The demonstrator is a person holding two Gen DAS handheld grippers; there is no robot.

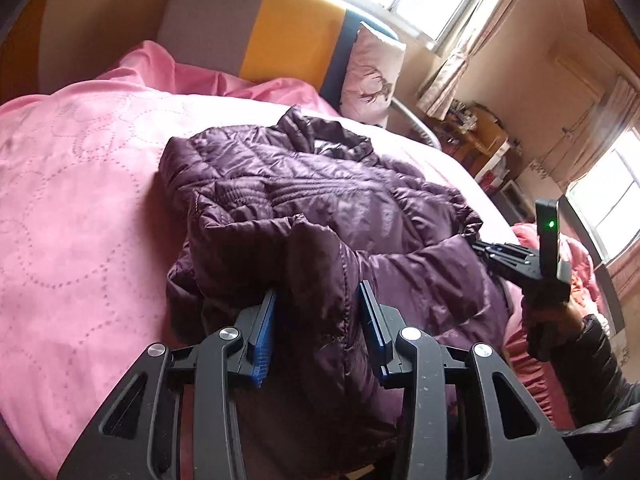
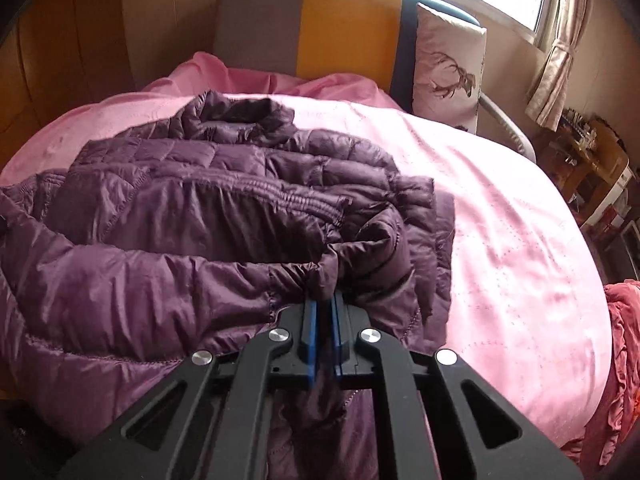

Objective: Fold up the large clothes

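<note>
You had purple down jacket (image 1: 320, 184) spread on pink bedspread (image 1: 80, 200), collar toward headboard. Right gripper (image 2: 325, 300) pinched shut on hem corner; left gripper (image 1: 318, 300) part-open, thick hem fold between pads (bulk likely forced wide bite), probably for hem-to-collar fold.

Black tool (image 1: 316, 300) with blue pads (image 1: 266, 332), silver screws; person's dark quilted sleeve (image 1: 592, 364).

Jacket (image 2: 224, 208) hem cut off by bottom edge; shelf clutter (image 1: 476, 128) blurred.
</note>
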